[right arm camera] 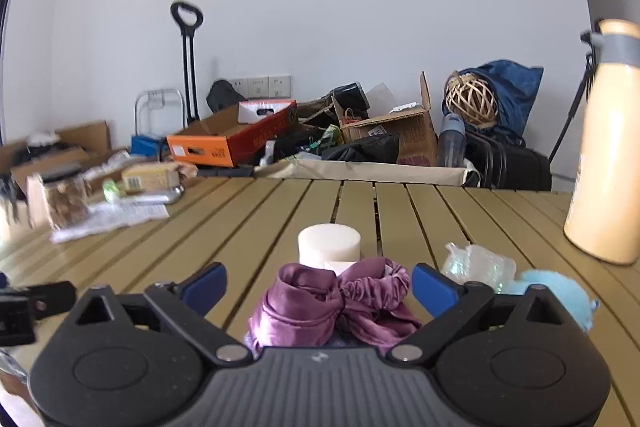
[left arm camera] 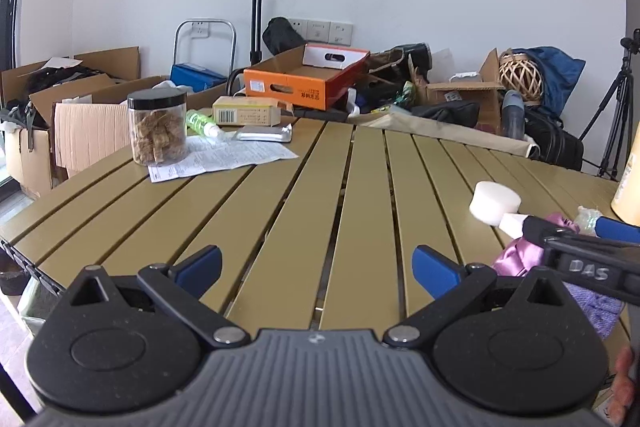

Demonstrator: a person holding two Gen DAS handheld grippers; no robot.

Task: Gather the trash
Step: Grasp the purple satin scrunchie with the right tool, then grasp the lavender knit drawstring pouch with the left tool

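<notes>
Blue-padded right gripper [right arm camera: 318, 287]: jaws wide apart, purple satin cloth [right arm camera: 336, 301] bunched between them, pads clear of it. White foam cylinder [right arm camera: 329, 243] just beyond the cloth; crumpled clear wrapper [right arm camera: 476, 263] to the right, near a cream bottle [right arm camera: 606, 155]. Left gripper [left arm camera: 318, 269]: spread wide over bare olive slatted table [left arm camera: 280, 195], nothing between. Far left: snack jar [left arm camera: 158, 127] on printed paper [left arm camera: 224, 157].

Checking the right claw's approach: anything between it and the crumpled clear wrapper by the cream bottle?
Not directly. The right claw straddles the purple cloth, jaws open. The clear wrapper lies just outside its right finger, nothing visible between.
</notes>
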